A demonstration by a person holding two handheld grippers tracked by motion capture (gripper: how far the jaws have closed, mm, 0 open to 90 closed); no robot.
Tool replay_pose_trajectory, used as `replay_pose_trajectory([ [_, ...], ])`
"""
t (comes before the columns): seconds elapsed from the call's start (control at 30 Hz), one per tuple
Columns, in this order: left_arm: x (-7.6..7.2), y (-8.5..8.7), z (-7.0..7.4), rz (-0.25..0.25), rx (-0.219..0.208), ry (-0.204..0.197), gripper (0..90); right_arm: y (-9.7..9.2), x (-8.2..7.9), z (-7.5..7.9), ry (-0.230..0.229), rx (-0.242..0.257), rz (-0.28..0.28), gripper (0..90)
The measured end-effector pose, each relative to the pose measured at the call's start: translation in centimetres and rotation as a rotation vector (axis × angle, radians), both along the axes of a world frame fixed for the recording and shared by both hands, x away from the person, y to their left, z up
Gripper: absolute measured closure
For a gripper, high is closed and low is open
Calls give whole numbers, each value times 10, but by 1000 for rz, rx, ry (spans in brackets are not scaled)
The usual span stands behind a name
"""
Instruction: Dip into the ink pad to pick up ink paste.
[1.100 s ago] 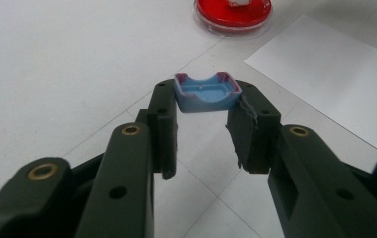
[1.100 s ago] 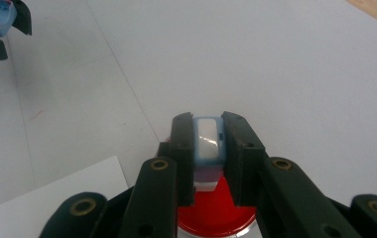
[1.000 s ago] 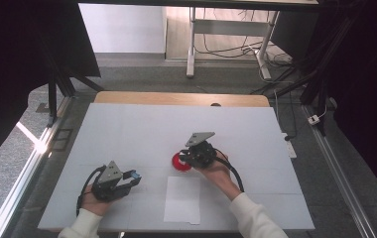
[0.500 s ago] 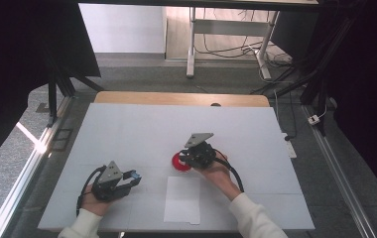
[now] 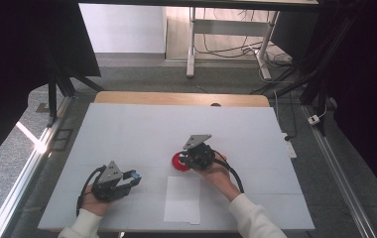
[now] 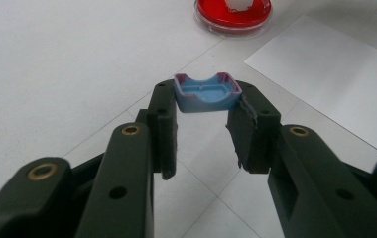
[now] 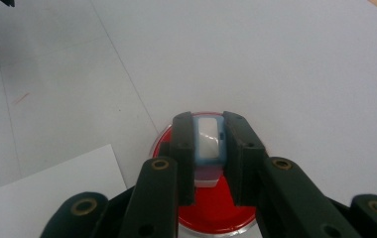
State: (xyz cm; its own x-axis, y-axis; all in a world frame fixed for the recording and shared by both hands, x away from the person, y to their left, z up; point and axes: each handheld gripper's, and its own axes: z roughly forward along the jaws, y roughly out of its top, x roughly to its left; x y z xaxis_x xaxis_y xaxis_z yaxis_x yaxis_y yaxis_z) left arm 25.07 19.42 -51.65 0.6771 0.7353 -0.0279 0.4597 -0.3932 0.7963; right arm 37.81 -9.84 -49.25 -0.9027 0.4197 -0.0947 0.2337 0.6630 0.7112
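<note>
On the white table, my left gripper lies low at the front left, shut on a small blue cap with a pink rim, pinched by its two ends between the jaw tips. A round red dish sits mid-table. My right gripper points down over it, shut on a small pale blue and white block held just above the red dish. In the left gripper view the red dish lies ahead with something white in it.
A white sheet of paper lies flat near the front edge, between the two hands and just short of the dish. A wooden strip runs along the table's far edge. Cables and a desk frame stand on the floor beyond.
</note>
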Motion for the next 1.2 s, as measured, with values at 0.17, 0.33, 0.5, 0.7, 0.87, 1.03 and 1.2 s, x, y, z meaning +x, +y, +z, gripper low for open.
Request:
replay_pose_trajectory([
  [0.17, 1, 0, 0, -3, 1, 3, 645, -2, 1, 0, 5, 14, -1, 753],
  [0.33, 0, 1, 0, -1, -3, 0, 645, -3, 1, 0, 4, 30, -1, 752],
  [0.5, 0, 1, 0, -2, -2, 0, 645, -2, -1, 3, -12, 26, 3, 752],
  [0.7, 1, 1, 0, -3, -3, 1, 645, -3, -2, 5, -35, 28, -3, 751],
  [0.87, 1, 1, 0, -2, -2, 0, 645, -5, -4, 11, -39, 52, 0, 752],
  [1.03, 1, 1, 0, 0, -3, 1, 645, -8, -4, 14, -29, 83, -7, 752],
  [1.2, 1, 1, -1, 1, 0, 1, 645, -12, -4, 16, -28, 101, -14, 751],
])
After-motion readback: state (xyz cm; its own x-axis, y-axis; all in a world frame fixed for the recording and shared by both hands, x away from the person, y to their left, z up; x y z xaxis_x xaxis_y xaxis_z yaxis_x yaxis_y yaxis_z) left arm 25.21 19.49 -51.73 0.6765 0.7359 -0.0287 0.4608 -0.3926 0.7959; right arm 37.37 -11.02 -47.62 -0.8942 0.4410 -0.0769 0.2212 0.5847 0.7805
